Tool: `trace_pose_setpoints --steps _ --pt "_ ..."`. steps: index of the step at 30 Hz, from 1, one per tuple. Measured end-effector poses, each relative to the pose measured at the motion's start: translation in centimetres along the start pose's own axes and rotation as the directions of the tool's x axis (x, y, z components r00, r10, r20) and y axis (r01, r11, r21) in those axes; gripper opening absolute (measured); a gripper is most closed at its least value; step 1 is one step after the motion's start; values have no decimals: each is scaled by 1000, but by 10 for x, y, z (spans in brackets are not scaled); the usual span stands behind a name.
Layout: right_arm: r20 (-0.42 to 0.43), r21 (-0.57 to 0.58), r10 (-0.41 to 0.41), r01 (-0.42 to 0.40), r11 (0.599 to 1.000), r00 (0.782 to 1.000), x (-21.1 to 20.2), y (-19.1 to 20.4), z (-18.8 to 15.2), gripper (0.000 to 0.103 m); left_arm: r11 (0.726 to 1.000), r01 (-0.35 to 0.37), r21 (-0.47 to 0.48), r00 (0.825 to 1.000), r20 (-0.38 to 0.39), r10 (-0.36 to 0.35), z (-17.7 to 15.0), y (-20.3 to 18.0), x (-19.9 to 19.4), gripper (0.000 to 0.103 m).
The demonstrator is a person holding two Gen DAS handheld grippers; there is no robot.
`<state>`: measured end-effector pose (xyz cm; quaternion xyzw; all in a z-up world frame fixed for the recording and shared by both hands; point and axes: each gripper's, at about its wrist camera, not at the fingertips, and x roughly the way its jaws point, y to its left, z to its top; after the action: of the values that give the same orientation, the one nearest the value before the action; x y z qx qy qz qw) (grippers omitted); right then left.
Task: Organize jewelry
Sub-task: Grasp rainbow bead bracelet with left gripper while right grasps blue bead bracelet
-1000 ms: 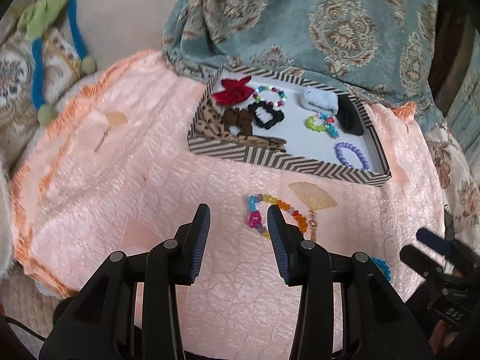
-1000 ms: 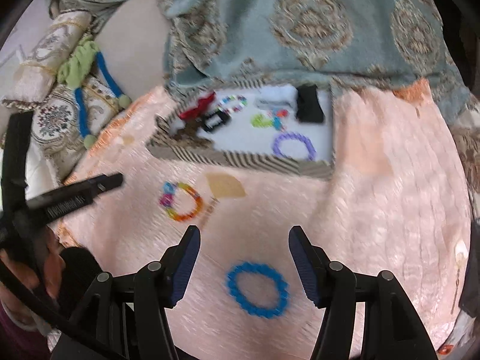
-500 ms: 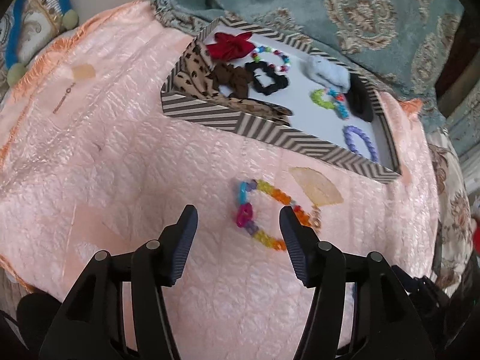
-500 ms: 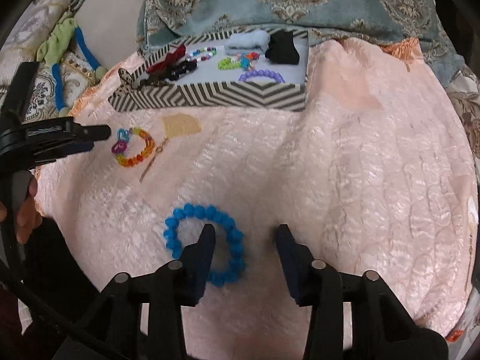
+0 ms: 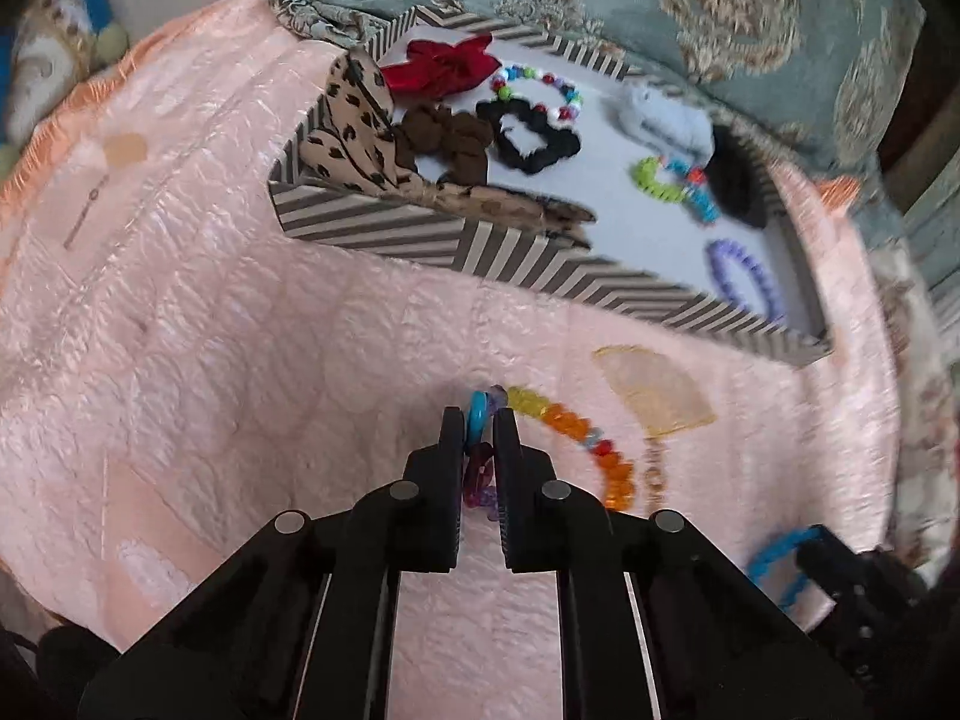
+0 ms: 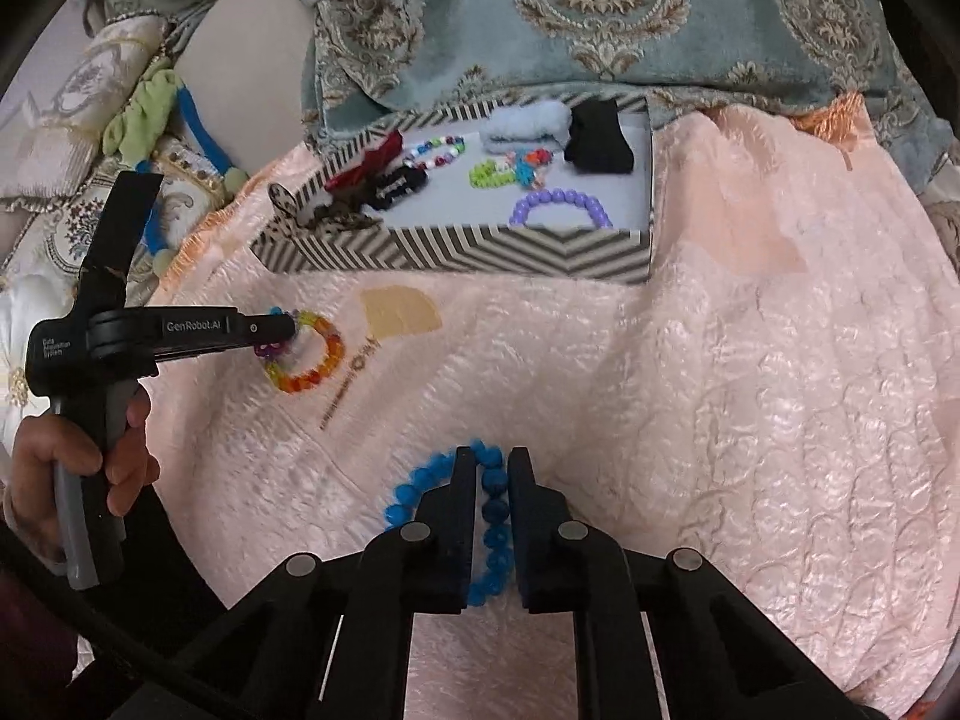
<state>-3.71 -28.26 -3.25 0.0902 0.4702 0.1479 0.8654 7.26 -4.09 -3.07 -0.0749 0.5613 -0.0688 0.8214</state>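
Here, the left gripper (image 5: 480, 420) was pinched tight on the rainbow bead bracelet with bright plastic rings (image 5: 564, 438). The rest of that bracelet curled off to the gripper's right on the pink shiny quilted cloth (image 5: 240, 360). The right gripper (image 6: 493, 462) was squeezed onto the round blue bead bracelet (image 6: 420, 480), and most of the loop stuck out to its left. Straight ahead of both grippers sat the flat box with zigzag striped sides (image 6: 480, 249). Inside it lay a purple bead bracelet (image 6: 561, 204), a red cloth bow (image 5: 447, 63) and a black scrunchie (image 5: 531, 141).
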Motion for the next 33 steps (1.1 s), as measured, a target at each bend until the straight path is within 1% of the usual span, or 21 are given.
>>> trace_pose_setpoints --steps 2,4,8,10,11,13,14,15,18,20,22,23,25,28,33 --pt "15 -2 11 -11 1000 1000 -8 2 3 9 1000 -10 7 999 31 9 1 -2 -12 9" --pt "35 -4 23 -23 1000 999 -16 4 7 9 1000 2 24 998 55 -3 1 -8 -26 9" --pt "57 -24 21 -20 1000 998 -28 8 14 9 998 18 53 996 88 -23 1 -17 -47 9" --pt "55 21 33 -34 999 998 -28 -1 14 10 998 24 56 994 101 -29 1 -20 -54 9" --pt "39 35 33 -34 999 999 -25 -4 13 13 998 23 58 994 107 -29 1 -20 -57 9" --pt "-26 33 -15 16 999 1000 -13 -9 7 31 998 21 63 993 118 -28 1 -23 -62 9" --pt "-38 23 -31 32 999 999 -10 -11 3 32 998 21 65 992 123 -29 2 -24 -64 9" --pt "-53 10 -43 43 999 998 -4 -11 -2 32 998 23 65 992 125 -32 2 -24 -66 9" --pt "-80 9 -12 13 1000 997 8 -12 -10 32 998 24 66 992 126 -32 1 -25 -69 9" --pt "-62 -34 -47 45 998 997 14 -6 -12 24 997 23 68 992 125 -32 1 -27 -71 9" --pt "-41 -91 -97 93 991 994 18 2 -12 12 997 23 76 991 128 -33 1 -29 -73 9" --pt "-40 -93 -93 89 992 995 18 2 -10 10 996 21 82 991 131 -31 0 -30 -74 9" --pt "-35 -69 -53 51 996 998 13 0 -5 10 996 18 88 990 136 -30 1 -31 -77 9" --pt "12 -64 -33 34 997 999 -5 2 6 10 995 16 95 989 146 -30 2 -34 -82 9" --pt "65 -63 -11 15 998 998 -29 5 25 10 994 11 107 987 159 -28 8 -40 -87 9"
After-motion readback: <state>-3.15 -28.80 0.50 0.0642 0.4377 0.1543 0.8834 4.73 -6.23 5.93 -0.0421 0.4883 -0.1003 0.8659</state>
